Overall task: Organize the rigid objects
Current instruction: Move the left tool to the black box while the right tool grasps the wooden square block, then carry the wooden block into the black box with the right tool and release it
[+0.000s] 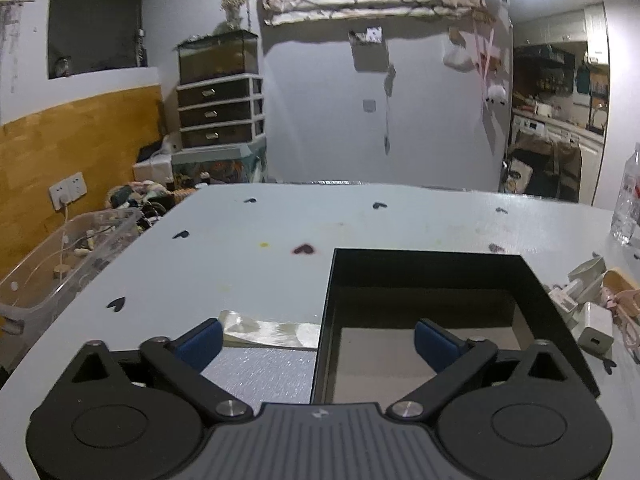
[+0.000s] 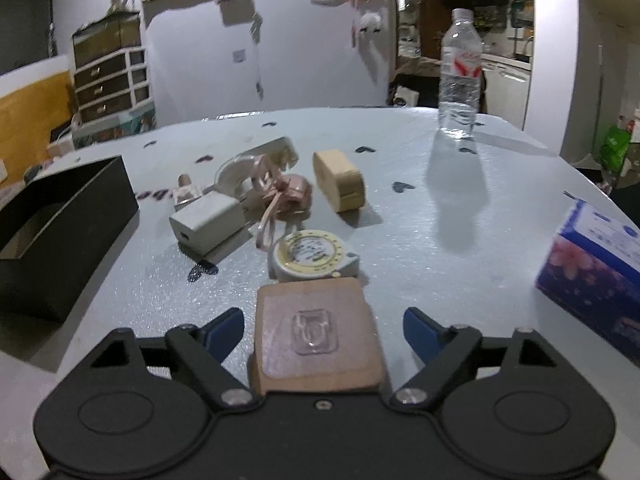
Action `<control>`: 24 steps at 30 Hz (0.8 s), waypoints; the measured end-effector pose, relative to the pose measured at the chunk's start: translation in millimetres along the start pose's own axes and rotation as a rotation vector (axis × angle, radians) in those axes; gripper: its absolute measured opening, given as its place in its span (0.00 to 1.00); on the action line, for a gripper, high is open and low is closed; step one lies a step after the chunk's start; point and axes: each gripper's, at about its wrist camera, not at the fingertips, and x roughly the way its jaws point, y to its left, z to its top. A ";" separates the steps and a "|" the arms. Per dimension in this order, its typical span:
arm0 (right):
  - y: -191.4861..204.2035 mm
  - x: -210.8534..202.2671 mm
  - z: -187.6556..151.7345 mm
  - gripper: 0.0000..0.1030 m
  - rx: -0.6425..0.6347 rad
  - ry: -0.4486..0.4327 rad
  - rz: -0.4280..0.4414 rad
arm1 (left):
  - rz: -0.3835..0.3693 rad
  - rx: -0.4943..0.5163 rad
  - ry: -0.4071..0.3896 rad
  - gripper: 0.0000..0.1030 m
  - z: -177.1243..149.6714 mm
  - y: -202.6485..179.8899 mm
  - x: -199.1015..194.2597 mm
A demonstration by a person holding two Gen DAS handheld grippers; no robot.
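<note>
- Left gripper (image 1: 318,344), low in the left wrist view: its blue pads are wide apart and grip nothing. The left pad sits over the table (image 1: 248,264); the right pad is over the open black box (image 1: 532,292).
- The box fills the lower right of that view, and its inside looks bare.
- A shiny wrapper (image 1: 264,330) lies flat just left of the box.
- Right gripper (image 2: 323,330), low in the right wrist view: its pads are apart, with a brown block (image 2: 316,344) between them. Gaps show on both sides, so nothing is clamped.
- A clear hook (image 2: 316,330) is stuck on the block's top.
- Just beyond the block lies a round tape (image 2: 314,256).
- Farther up at centre are a white charger (image 2: 208,222), pink cord (image 2: 280,200) and tan box (image 2: 340,180).
- A bottle (image 2: 460,68) stands upper right.
- A blue carton (image 2: 592,264) sits at the right edge.
</note>
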 end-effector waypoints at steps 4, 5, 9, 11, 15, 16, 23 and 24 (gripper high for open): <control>3.4 10.6 2.0 0.75 -0.020 0.030 -0.012 | 0.004 0.003 0.054 0.70 4.6 1.0 22.2; 4.7 11.0 1.8 0.73 -0.031 0.031 -0.016 | 0.008 -0.001 0.063 0.66 3.9 1.3 26.1; 8.4 6.6 2.0 0.63 -0.058 0.041 -0.004 | -0.006 -0.022 0.104 0.49 2.6 4.1 39.8; 12.3 1.8 1.4 0.63 -0.072 0.050 0.003 | -0.004 -0.030 0.115 0.39 2.1 6.4 44.5; 25.9 -15.8 7.2 0.63 -0.093 0.040 0.052 | -0.027 -0.063 0.131 0.17 0.6 12.4 49.3; 30.5 -20.3 10.9 0.63 -0.098 0.030 0.068 | -0.037 -0.069 0.132 0.16 0.3 13.8 50.0; 78.1 -36.8 58.2 0.63 -0.103 -0.050 0.211 | -0.075 -0.057 0.117 0.03 0.2 12.7 49.6; 86.8 -35.2 67.1 0.63 -0.094 -0.051 0.233 | -0.081 -0.061 0.114 0.03 0.3 13.6 49.5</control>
